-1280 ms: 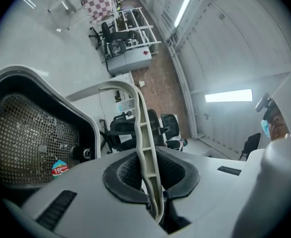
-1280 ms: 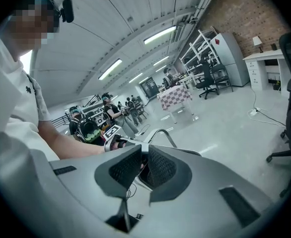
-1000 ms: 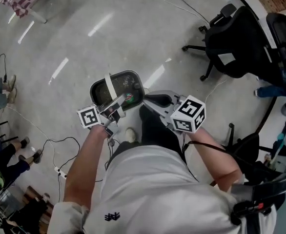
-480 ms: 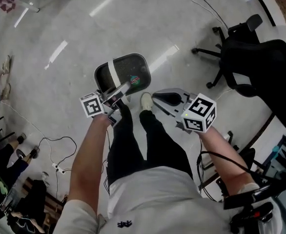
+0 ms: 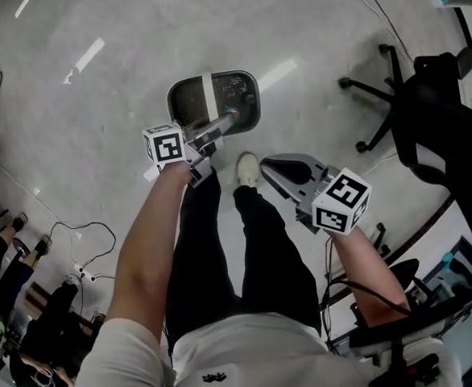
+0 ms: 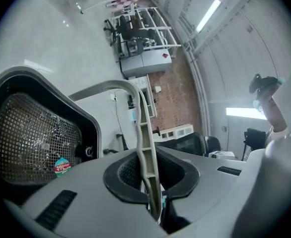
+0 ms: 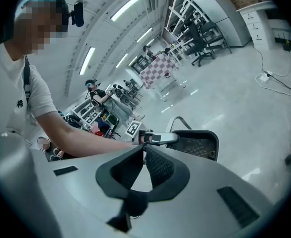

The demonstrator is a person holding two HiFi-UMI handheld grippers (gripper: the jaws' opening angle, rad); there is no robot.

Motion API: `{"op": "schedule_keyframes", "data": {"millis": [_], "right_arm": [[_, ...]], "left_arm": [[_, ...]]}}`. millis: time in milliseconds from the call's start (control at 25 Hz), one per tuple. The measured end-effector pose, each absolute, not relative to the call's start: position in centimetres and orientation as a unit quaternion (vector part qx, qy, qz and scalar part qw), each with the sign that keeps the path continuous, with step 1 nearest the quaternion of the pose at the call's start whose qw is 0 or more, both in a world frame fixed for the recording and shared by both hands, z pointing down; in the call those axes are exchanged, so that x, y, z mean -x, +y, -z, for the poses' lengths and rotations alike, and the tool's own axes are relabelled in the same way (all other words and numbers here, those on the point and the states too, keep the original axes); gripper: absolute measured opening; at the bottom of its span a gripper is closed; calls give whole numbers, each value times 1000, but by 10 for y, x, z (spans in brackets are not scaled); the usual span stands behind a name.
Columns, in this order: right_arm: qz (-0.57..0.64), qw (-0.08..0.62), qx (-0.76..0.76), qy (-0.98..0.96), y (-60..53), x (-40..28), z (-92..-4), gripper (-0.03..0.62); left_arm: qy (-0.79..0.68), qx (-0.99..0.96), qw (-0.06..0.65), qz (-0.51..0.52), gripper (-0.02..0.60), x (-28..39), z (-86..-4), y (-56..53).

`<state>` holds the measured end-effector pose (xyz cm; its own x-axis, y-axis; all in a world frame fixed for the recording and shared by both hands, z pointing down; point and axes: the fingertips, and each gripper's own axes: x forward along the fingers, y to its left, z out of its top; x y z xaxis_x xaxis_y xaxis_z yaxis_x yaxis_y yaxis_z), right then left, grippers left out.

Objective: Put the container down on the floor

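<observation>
Risk: the dark mesh basket with a pale rim (image 5: 186,103) is carried only by its thin beige plastic handle (image 6: 146,133), which is clamped edge-on in the left gripper (image 6: 149,170). A swing or early release could tip it.

It is held just beyond the white shoe (image 5: 246,169); floor contact cannot be confirmed.

The right gripper (image 7: 143,152) is seen right of the shoe, jaws together and empty.

Contents: one round sticker (image 6: 61,166) is noted, and nothing else is seen.

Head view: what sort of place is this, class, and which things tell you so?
Probably a lab or workshop-style office: a bare polished floor, a black office chair, loose cables on the floor, and metal racks.
</observation>
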<state>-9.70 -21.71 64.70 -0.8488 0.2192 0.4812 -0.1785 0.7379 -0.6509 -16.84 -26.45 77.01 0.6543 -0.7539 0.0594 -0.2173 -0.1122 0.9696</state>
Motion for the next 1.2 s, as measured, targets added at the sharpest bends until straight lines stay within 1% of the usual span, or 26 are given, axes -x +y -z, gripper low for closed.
{"op": "schedule_keyframes", "data": {"millis": [280,560,840,1200], "right_arm": [[-362,296,57,-882,-219,128,-716,18],[-380,299,49,-874,-238,149,-764,18],[-385,318,69,-864,-237,145,-793,18],[-390,310,68,-864,-244,154,-793,18]], "left_arm": [[-351,-703,574,230,37,196,-858,-281],[-353,-698,576,237,37,222,-921,-296],[-345,-701,572,249,40,231,-931,-308],[-348,-701,576,238,58,231,-933,-308]]}}
